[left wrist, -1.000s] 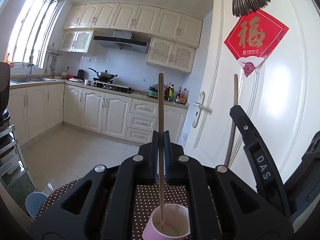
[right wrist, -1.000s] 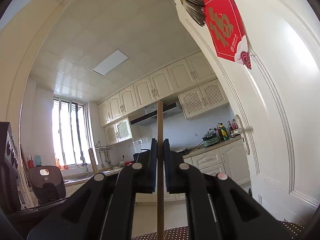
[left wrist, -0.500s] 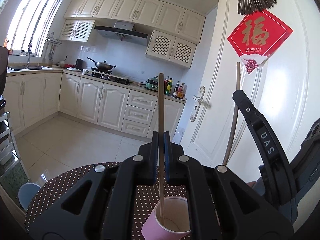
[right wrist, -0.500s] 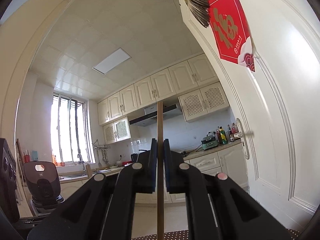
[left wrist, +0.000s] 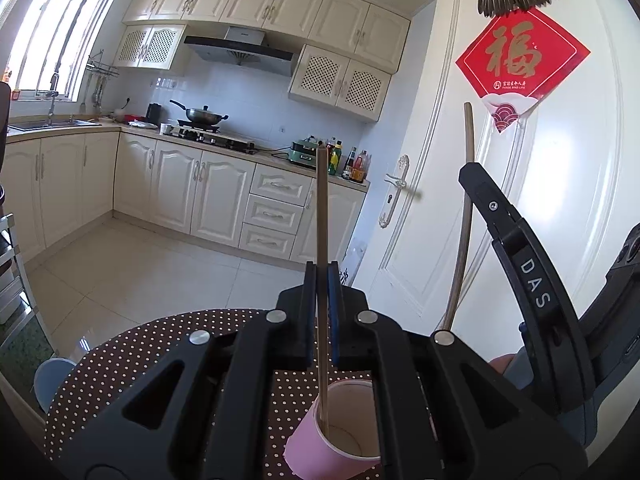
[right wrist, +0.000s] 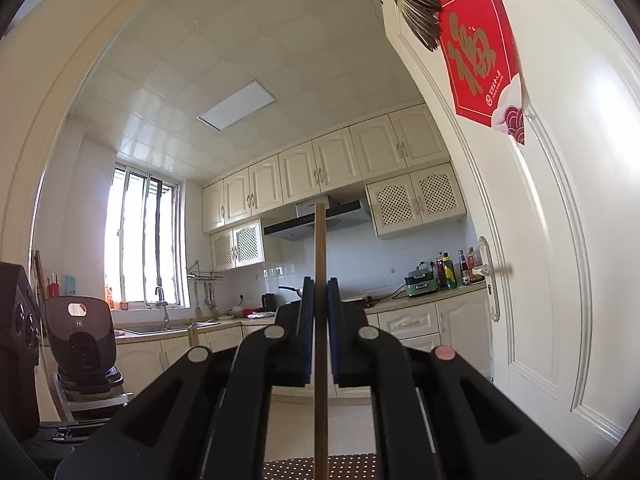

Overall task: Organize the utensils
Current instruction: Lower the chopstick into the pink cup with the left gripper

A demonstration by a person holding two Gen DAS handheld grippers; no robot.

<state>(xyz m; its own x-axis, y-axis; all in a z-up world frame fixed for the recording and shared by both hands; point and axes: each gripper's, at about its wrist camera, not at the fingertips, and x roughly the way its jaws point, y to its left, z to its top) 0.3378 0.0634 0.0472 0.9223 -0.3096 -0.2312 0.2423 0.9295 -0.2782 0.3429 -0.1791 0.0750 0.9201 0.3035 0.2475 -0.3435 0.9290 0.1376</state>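
Two chopsticks, one per hand-held gripper: left hand-held gripper [left wrist: 321, 316] clamps chopstick [left wrist: 322, 216], tip inside pink cup [left wrist: 336, 436] on dotted surface [left wrist: 132, 364]. Right hand-held gripper [right wrist: 319, 332] clamps second chopstick [right wrist: 319, 280]. We risk tipping light cup if stick presses wall.

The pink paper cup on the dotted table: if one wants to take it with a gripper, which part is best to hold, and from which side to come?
Grip the pink paper cup by its side wall below the rim, coming level from the side. It stands upright and open, and the left gripper holds a chopstick down into its mouth, so the top is taken. Paper walls look soft; squeeze lightly.
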